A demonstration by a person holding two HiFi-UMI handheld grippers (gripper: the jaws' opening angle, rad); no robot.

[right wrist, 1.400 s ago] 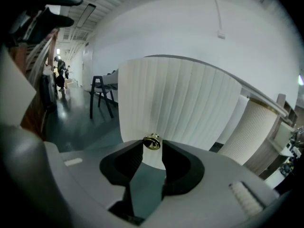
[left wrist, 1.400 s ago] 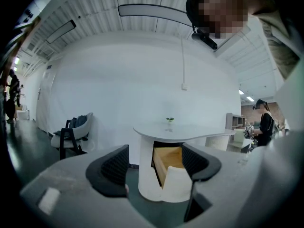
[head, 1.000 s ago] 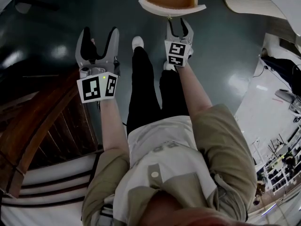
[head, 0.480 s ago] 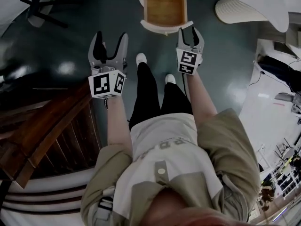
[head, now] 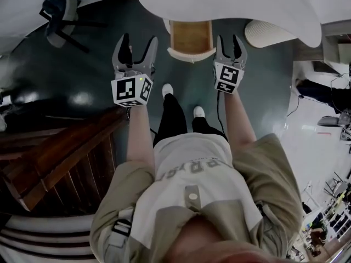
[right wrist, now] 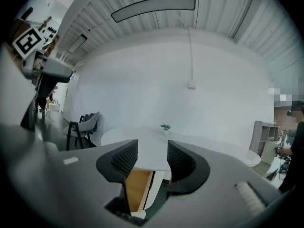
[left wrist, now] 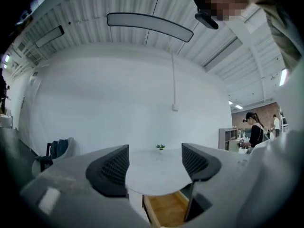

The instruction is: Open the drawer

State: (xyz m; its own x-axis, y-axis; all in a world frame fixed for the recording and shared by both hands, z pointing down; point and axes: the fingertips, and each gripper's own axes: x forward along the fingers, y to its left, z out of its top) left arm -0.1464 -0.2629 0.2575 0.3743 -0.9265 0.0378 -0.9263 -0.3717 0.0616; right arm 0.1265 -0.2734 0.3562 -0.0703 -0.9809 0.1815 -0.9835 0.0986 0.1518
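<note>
A wooden drawer [head: 190, 37] with a white front stands pulled out from under the white table [head: 230, 4]. In the head view my left gripper [head: 134, 44] is held up to its left and my right gripper [head: 230, 43] to its right; neither touches it. Both are open with nothing between their fingers. The left gripper [left wrist: 154, 163] looks level across the table top [left wrist: 156, 177], with the open drawer [left wrist: 166, 212] below its jaws. The right gripper [right wrist: 152, 156] has a narrower gap; the drawer [right wrist: 138, 186] shows beneath it.
A small potted plant [right wrist: 165, 127] sits on the table. A dark chair [head: 60, 10] stands at the far left and dark wooden steps [head: 55, 158] lie at my left. A white rounded seat [head: 269, 34] is to the right. A person [left wrist: 254, 127] stands far off.
Both grippers have risen, the right one away from the drawer's front edge. The view has lifted too, bringing the table top over the drawer. The jaws' gaps look unchanged.
</note>
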